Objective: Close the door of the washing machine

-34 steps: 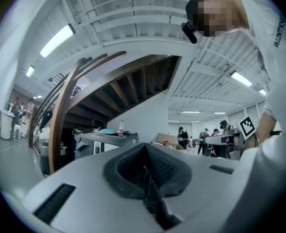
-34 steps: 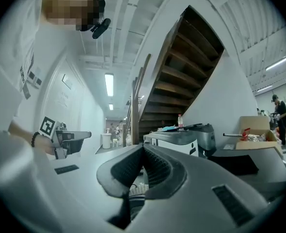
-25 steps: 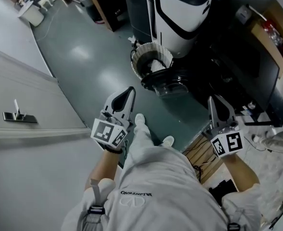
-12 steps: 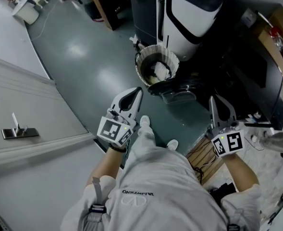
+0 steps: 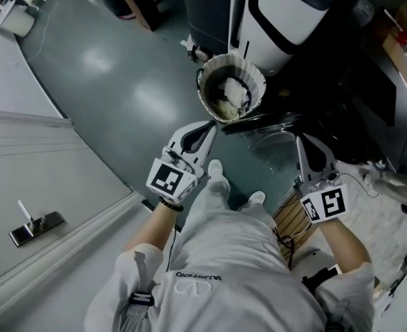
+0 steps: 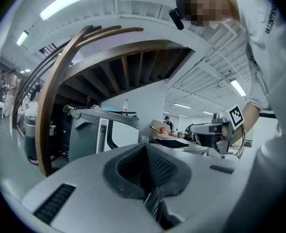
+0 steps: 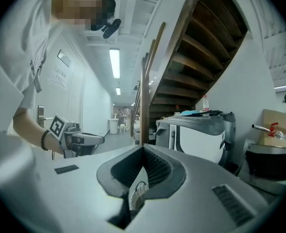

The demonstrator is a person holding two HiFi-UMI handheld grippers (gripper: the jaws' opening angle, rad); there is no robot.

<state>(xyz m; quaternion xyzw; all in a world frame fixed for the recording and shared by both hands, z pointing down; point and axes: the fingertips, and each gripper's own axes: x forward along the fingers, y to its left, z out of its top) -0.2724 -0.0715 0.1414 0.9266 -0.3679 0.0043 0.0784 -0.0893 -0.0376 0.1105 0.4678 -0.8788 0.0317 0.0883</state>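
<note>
Head view: left gripper and right gripper both shut, empty, held forward toward washing machine. Its door apparently hangs open, awaiting a push.

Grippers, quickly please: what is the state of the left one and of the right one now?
Left gripper: closed, holding nothing.
Right gripper: closed, holding nothing.

Ceiling striplights, floor glare, fisheye edges
</note>
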